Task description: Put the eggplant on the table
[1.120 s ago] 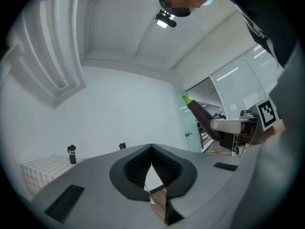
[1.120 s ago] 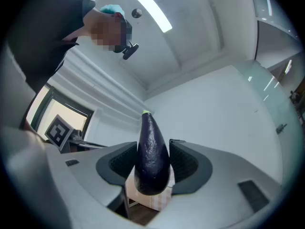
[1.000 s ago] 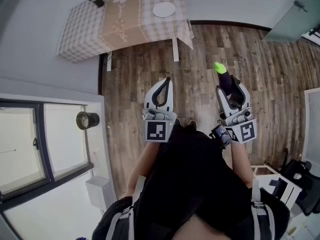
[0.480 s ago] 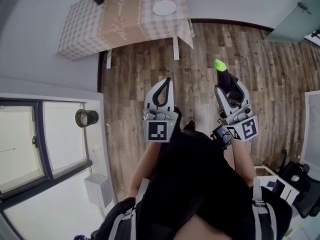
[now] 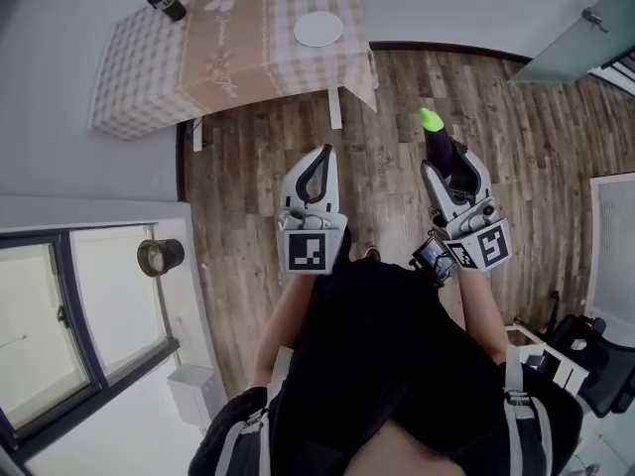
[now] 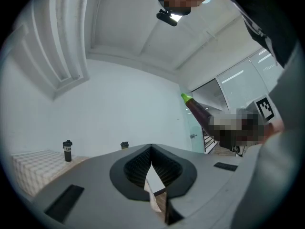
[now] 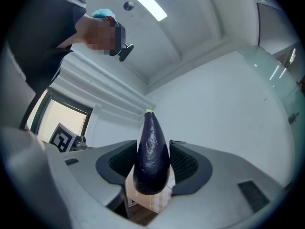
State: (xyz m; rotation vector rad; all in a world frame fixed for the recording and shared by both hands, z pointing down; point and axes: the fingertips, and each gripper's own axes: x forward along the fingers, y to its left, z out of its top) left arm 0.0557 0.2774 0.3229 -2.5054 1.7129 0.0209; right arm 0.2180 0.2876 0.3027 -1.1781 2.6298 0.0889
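Right tongs [image 5: 452,170] pinch a purple eggplant [image 5: 438,139] by its fat end, stem forward, over the floor [image 5: 258,157] well short of the checked bench [image 5: 149,77]. Left tongs [image 5: 324,159] are pressed together, empty. Risk: the glossy, tapering skin may slide from the pads and drop before reaching the bench.

Home-like room: checked-cloth dining table [image 5: 139,77], plank floor [image 5: 260,172], big window [image 5: 40,335]
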